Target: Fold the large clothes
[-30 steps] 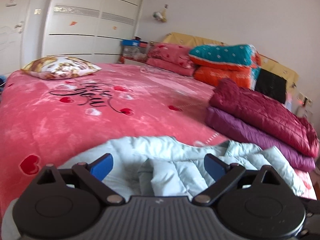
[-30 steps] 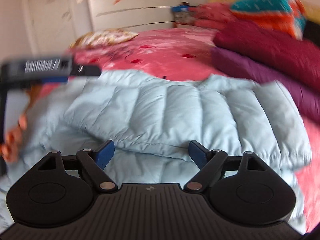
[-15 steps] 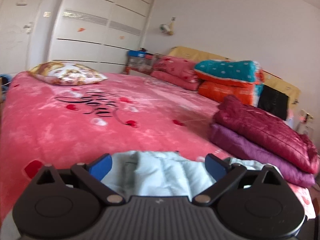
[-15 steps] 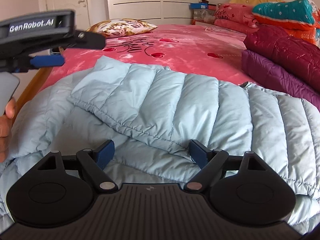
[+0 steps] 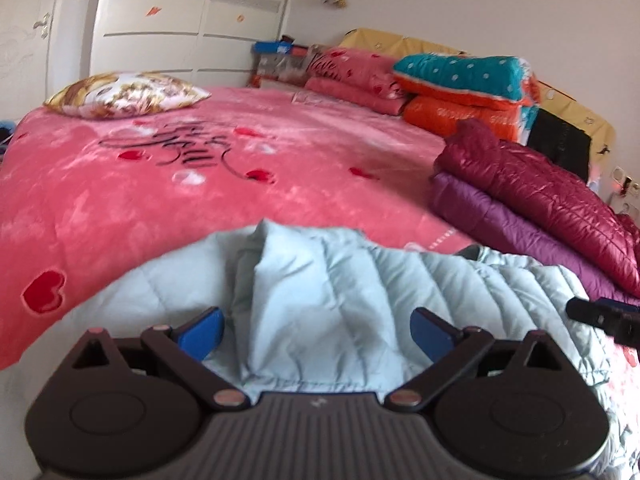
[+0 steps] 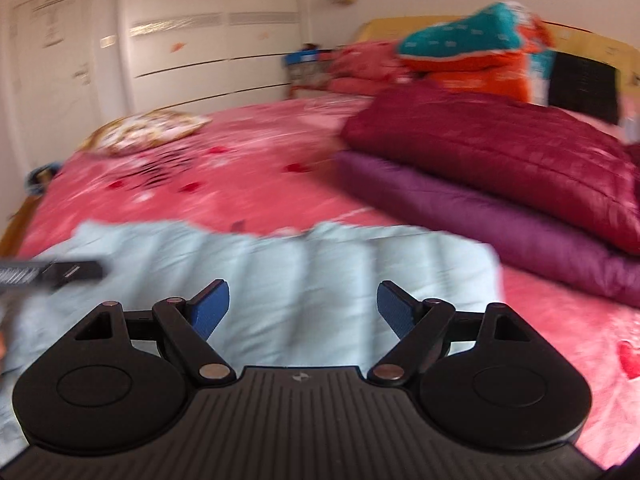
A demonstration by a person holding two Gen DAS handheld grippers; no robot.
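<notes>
A pale blue quilted down jacket [image 5: 344,292] lies folded on the near part of the pink bed, also in the right wrist view [image 6: 288,272]. My left gripper [image 5: 318,332] hovers just above it, open, nothing between its blue pads. My right gripper [image 6: 304,308] is open too, over the jacket's right half, holding nothing. The tip of the right gripper shows at the right edge of the left wrist view [image 5: 604,316]. The left gripper's tip shows blurred at the left of the right wrist view [image 6: 52,274].
Folded maroon [image 5: 540,196] and purple [image 5: 504,228] down jackets are stacked on the bed's right side. Behind them lie teal and orange quilts [image 5: 464,92] and pink pillows [image 5: 352,76]. A patterned pillow [image 5: 128,94] lies far left. White wardrobes [image 5: 168,24] stand beyond.
The left gripper has dipped back down over the jacket. The right gripper has swung right and lifted, its view now blurred and showing more of the stacked jackets. Both stay open.
</notes>
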